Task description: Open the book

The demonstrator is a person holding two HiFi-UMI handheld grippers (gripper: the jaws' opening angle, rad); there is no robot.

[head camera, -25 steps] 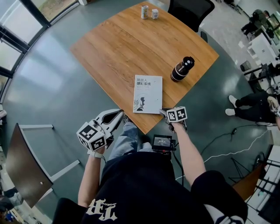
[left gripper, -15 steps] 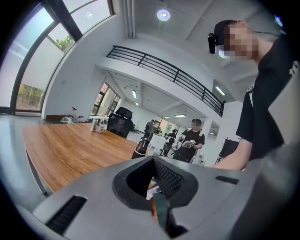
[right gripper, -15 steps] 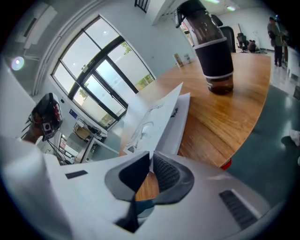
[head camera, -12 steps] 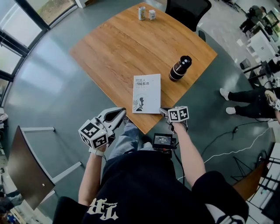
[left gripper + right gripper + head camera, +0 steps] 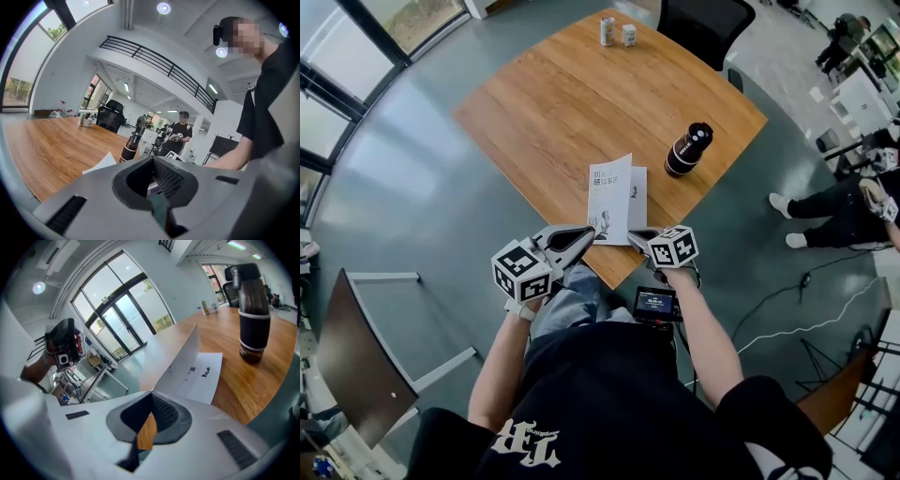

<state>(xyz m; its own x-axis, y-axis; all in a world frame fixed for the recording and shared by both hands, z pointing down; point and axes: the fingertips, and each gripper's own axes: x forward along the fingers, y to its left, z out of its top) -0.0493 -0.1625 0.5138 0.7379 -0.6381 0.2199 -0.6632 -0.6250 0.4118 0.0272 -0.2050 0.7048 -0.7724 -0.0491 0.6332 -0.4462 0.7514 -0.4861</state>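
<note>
As right tongs (image 5: 151, 393) pinch cover (image 5: 182, 363), book (image 5: 637, 195) corner hidden

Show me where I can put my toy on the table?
The table is bare between the book and the two little jars at the far corner. The near corner is crowded: book, bottle, left tongs, right tongs.

**Colours on and near the wooden table**

The table (image 5: 553, 103) is orange-brown wood with thin, darker stripes. The book (image 5: 612, 195) is white with small dark print. To its right, the bottle (image 5: 688, 148) is dark brown and black with a pale ring. The far cans (image 5: 607, 30) are pale. The floor (image 5: 403, 206) is grey-green. The left gripper (image 5: 589, 232) and right gripper (image 5: 632, 234) are light grey, and their cubes are white with black squares.
</note>
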